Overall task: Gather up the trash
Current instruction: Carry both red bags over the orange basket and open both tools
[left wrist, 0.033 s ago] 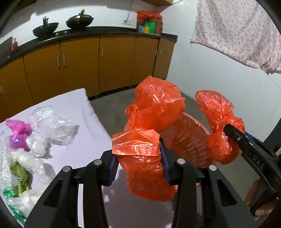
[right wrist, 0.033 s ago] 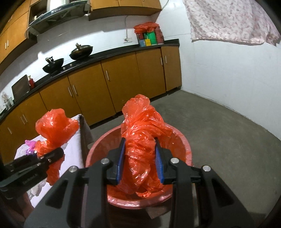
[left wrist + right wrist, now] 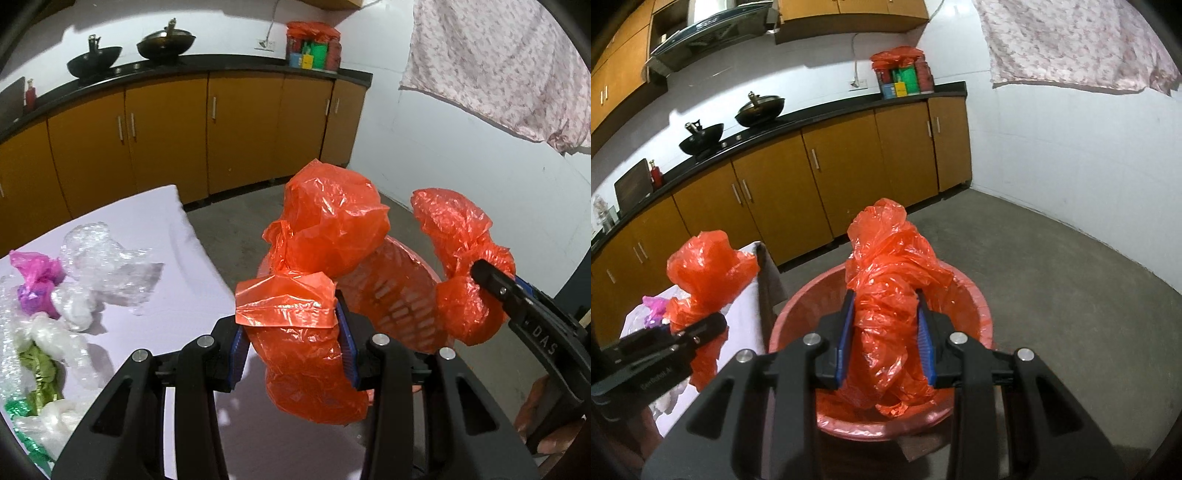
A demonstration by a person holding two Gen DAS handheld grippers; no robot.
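Observation:
My left gripper (image 3: 295,347) is shut on a crumpled bunch of orange plastic bag (image 3: 325,236), held above the table's right edge. To its right, my right gripper (image 3: 491,280) pinches a second orange bunch (image 3: 458,236). In the right wrist view the right gripper (image 3: 886,332) is shut on orange plastic (image 3: 886,266) that runs down into a pink perforated basket (image 3: 975,302) on the floor. The left gripper (image 3: 713,325) holds its bunch at the left. Whether the two bunches join is hidden. Clear wrap (image 3: 107,266), a pink bag (image 3: 37,273) and green wrappers (image 3: 40,373) lie on the table (image 3: 155,221).
The lilac-covered table stands left of the basket (image 3: 402,295). Yellow-brown cabinets (image 3: 842,177) under a black counter with two woks (image 3: 761,107) line the far wall. Grey concrete floor (image 3: 1052,277) spreads to the right, with a patterned cloth (image 3: 1071,44) hung on the white wall.

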